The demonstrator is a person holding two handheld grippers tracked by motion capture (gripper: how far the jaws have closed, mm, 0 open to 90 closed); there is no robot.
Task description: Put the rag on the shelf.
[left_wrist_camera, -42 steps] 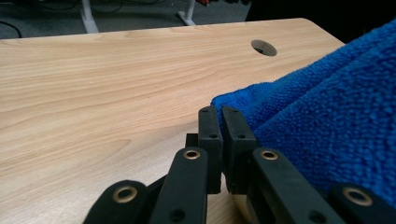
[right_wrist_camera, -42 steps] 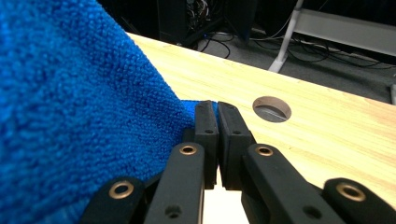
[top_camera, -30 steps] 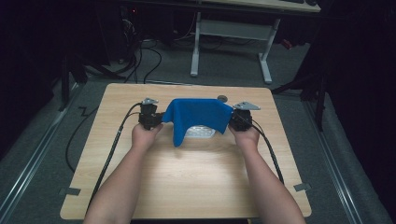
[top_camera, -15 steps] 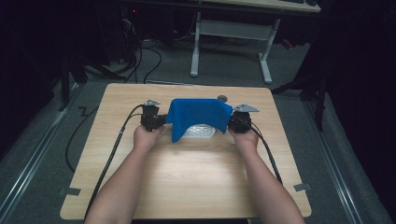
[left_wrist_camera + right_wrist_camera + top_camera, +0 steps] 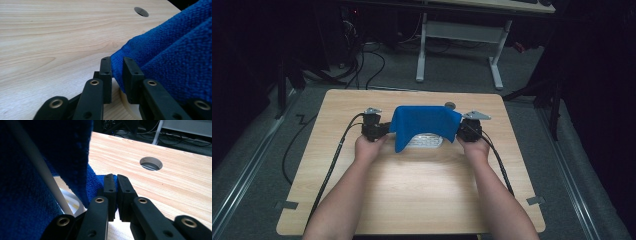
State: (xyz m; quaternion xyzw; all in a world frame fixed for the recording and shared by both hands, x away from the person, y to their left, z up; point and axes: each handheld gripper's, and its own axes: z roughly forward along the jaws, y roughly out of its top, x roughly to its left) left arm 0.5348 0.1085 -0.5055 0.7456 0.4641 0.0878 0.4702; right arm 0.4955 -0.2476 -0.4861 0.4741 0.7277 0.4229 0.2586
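Observation:
A blue terry cloth [image 5: 424, 125] hangs stretched between my two grippers above the far middle of the wooden table [image 5: 412, 190]. My left gripper [image 5: 382, 131] is shut on the cloth's left corner [image 5: 117, 68], its jaws pinching the fabric. At the other side my right gripper [image 5: 464, 131] is shut on the right corner [image 5: 101, 180]. Under the cloth lies a white object [image 5: 427, 141], partly covered; its pale rim [image 5: 70, 200] shows in the right gripper view. A thin white rod or cord [image 5: 37, 162] crosses in front of the cloth there.
A round cable hole [image 5: 450, 105] sits in the table near its far edge, also seen as the hole [image 5: 151, 163] right of the cloth. Black cables [image 5: 334, 160] trail from the grippers over the table's sides. A desk frame [image 5: 459, 35] stands beyond on the floor.
Both grippers and the cloth have barely shifted; the cloth stays held over the white object.

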